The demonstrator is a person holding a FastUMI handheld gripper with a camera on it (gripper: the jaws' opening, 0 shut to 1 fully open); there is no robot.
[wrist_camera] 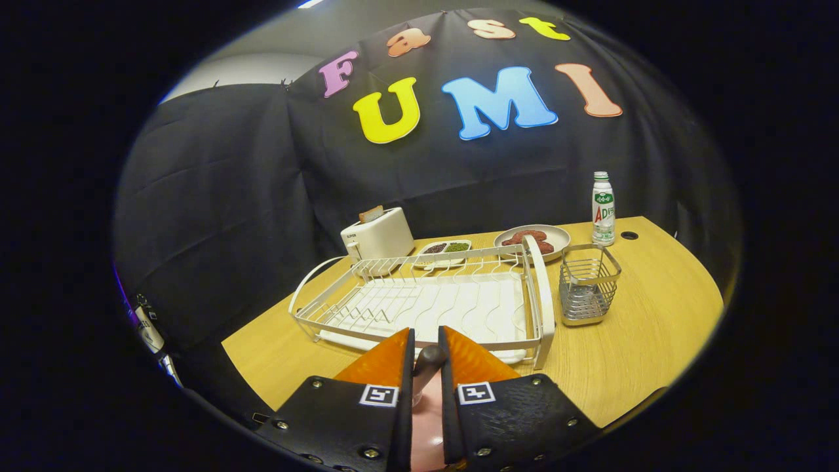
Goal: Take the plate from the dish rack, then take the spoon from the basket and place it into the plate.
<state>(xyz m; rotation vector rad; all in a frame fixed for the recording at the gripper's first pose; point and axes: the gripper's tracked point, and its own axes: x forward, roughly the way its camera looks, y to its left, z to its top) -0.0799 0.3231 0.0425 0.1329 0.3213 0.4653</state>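
My gripper (426, 332) is shut on a dark rounded spoon handle (427, 364) that stands between the two fingers, just in front of the dish rack. The rest of the spoon is hidden by the fingers. Below the handle, in the gap between the fingers, a strip of a pink plate (426, 426) shows, lying on the table close under the gripper. The white wire dish rack (426, 303) lies just beyond the fingertips and has no dishes in it. To the right of the rack stands the wire basket (588, 283).
Behind the rack are a white toaster (378, 235) with a slice of bread, a small divided dish of beans (444, 249), a plate of reddish food (534, 238) and a bottle (603, 208). The wooden table (655, 328) has open surface right of the basket.
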